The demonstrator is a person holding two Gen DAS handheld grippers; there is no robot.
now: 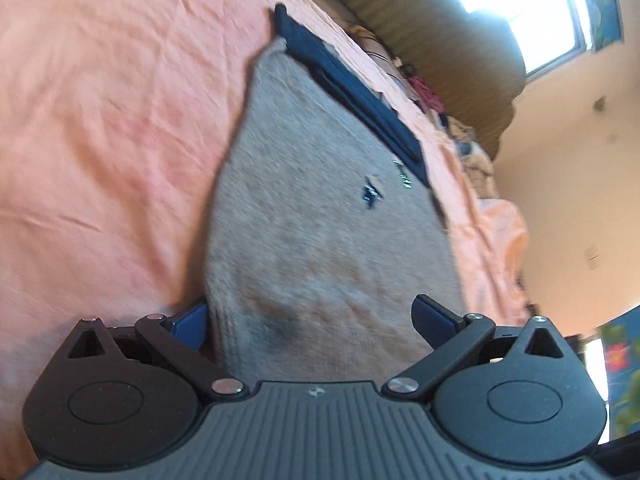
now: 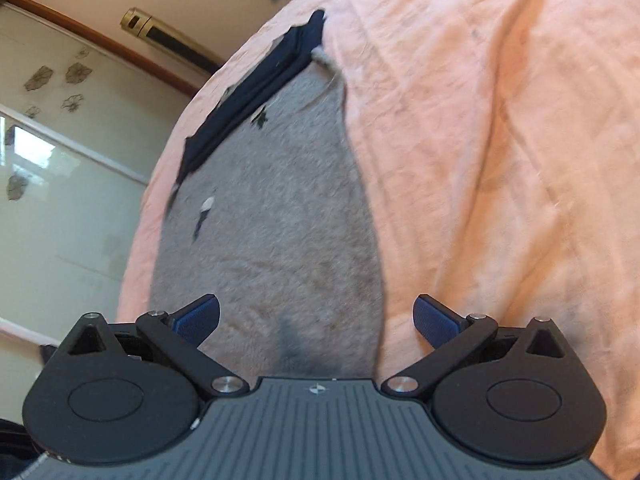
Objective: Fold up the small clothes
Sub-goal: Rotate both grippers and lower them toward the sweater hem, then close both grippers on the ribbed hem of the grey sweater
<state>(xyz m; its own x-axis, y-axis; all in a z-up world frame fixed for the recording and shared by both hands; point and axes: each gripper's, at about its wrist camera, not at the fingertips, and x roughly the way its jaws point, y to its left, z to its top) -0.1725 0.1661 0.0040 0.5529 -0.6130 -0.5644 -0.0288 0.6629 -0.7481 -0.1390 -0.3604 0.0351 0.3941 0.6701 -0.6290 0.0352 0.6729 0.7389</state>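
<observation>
Both grippers, left gripper [image 1: 314,320] and right gripper [image 2: 316,320], hovered with fingers spread wide over the near edge of the grey garment [image 1: 320,220], which lay flat on the pink bedsheet [image 1: 100,120], its navy waistband [image 1: 352,88] farthest away.

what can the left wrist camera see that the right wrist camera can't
Only the left wrist view shows the bright window, the olive headboard and a pile of clutter along the bed's far edge.

Only the right wrist view shows the frosted glass door with flower decals and a brass cylinder against the wall.

Both show the grey fuzzy garment lying flat on the pink bedsheet, with a navy garment at its far end. The left gripper and right gripper are both open.
</observation>
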